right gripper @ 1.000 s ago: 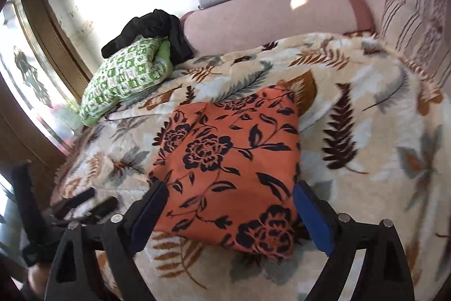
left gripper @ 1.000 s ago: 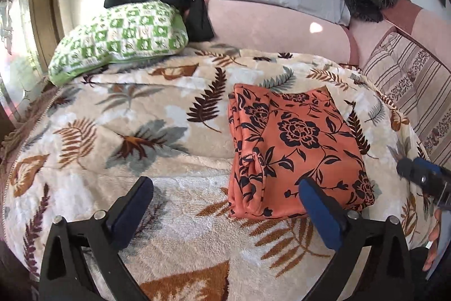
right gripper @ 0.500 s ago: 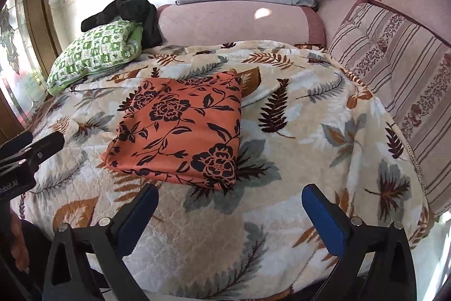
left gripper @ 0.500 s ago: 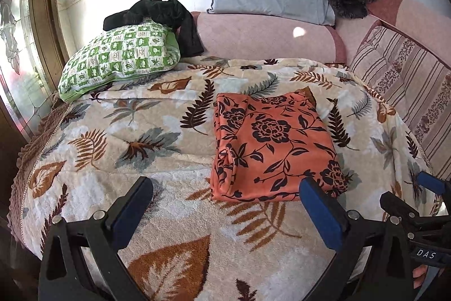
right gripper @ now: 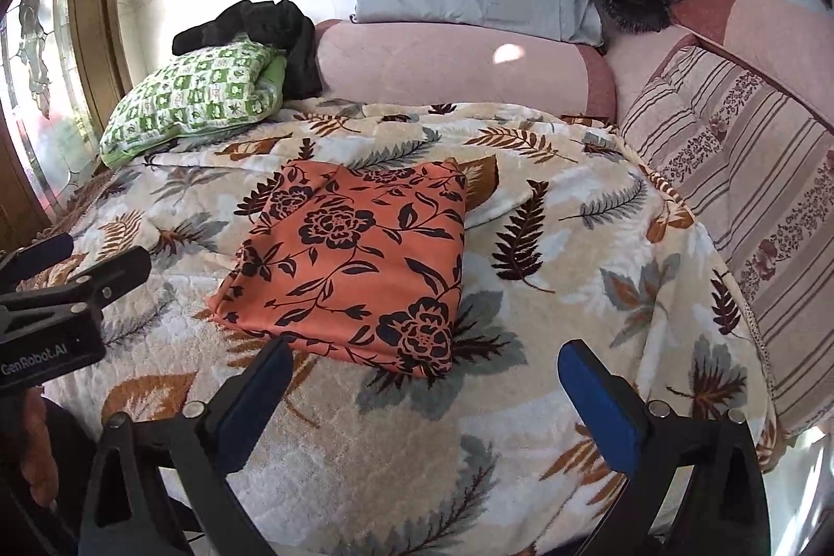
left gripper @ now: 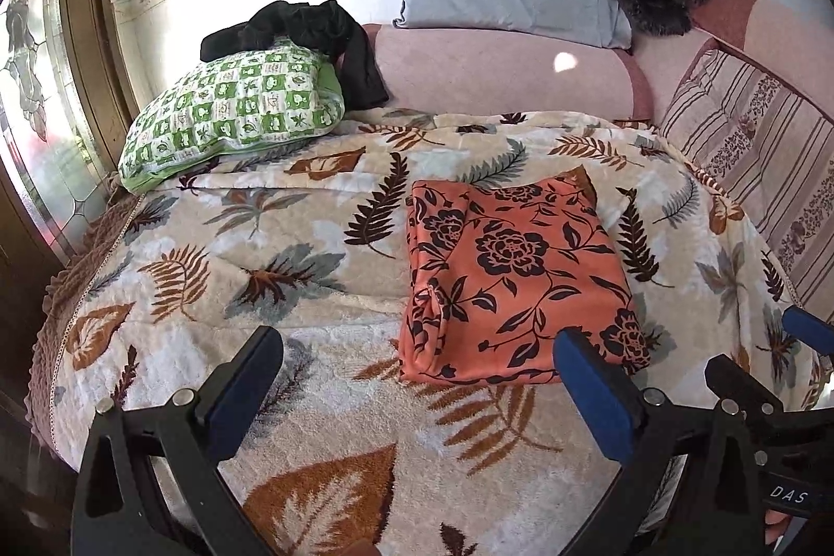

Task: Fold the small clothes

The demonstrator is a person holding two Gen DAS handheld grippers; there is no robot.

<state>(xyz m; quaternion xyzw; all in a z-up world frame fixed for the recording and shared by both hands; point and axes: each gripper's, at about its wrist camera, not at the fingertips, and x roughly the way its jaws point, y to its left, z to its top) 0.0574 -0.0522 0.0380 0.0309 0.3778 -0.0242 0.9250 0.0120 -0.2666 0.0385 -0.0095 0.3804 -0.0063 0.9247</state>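
So the bed is covered edge to edge by a fuzzy cream blanket with brown and grey leaf prints. Sitting flat on it, a bit right of the middle, is a folded orange cloth with black flowers, squared up into a neat rectangle. Up at the far left corner there's a green-and-white checked pillow with a black garment draped over its back. A long pink bolster runs along the far edge, and a striped cushion lines the right edge.
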